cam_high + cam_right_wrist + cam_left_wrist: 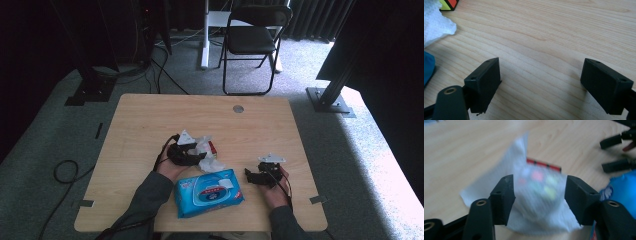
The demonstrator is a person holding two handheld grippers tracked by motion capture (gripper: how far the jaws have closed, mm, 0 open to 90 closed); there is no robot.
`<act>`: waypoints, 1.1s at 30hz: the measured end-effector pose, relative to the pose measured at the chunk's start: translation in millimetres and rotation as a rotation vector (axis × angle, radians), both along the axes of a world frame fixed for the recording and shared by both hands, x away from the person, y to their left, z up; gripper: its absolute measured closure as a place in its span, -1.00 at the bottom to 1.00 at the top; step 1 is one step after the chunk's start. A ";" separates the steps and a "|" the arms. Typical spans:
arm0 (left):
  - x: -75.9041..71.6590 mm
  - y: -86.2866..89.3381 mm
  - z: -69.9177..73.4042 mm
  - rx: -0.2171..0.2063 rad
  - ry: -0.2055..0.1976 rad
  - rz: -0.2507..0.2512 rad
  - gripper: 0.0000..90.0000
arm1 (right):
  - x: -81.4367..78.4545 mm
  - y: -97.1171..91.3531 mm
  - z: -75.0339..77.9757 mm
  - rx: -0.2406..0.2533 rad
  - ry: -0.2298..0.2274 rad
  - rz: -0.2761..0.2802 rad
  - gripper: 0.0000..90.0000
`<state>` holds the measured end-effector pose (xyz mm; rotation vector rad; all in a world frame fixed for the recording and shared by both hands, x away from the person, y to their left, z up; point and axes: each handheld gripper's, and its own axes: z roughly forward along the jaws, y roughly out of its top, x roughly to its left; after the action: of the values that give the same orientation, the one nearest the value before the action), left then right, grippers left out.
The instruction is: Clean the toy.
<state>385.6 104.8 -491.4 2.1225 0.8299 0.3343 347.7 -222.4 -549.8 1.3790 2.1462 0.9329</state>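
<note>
we have a wipe draped over a cube, left gripper spread around it.

our left gripper (537, 195) stands near the worktop's middle, jaws apart either side of the white wipe (524, 192) that covers the coloured cube (449, 4), pads not pressing; the bundle lies straight ahead. the blue wipes pack (209, 192) sits by the near edge, between our hands. our right gripper (541, 80) is spread over bare wood, farther off, with open room toward the right edge.
</note>
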 end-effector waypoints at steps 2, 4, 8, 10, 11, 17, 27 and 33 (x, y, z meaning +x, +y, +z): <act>-1.5 -0.1 -7.1 0.020 0.025 0.004 -0.19 | 0.0 -0.1 0.0 -0.001 0.000 0.001 -0.65; -1.7 -0.2 -10.3 0.025 0.038 0.004 -0.23 | 0.0 -0.1 0.0 -0.001 0.000 0.001 -0.65; -0.4 -3.0 -20.0 0.061 0.067 0.014 -0.28 | 0.0 -0.1 0.0 -0.001 0.000 0.001 -0.65; 0.0 -4.2 -21.4 0.069 0.072 0.013 -0.28 | 0.0 -0.1 0.0 -0.001 0.000 0.001 -0.65; 0.2 -4.5 -22.0 0.079 0.074 0.013 -0.26 | 0.0 -0.1 0.0 -0.001 0.000 0.001 -0.65; -0.1 -3.3 -23.1 0.091 0.096 -0.001 0.23 | 0.0 -0.1 0.0 -0.001 0.000 0.001 -0.65; -0.6 8.2 -6.9 0.062 0.064 -0.004 0.96 | 0.0 -0.1 0.0 -0.001 0.000 0.000 -0.65; 0.8 17.3 15.3 -0.009 0.005 0.014 0.97 | 0.1 -0.1 0.0 -0.001 0.000 0.001 -0.65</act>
<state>386.4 122.2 -476.1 2.1109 0.8475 0.3322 347.8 -222.5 -549.8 1.3780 2.1468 0.9324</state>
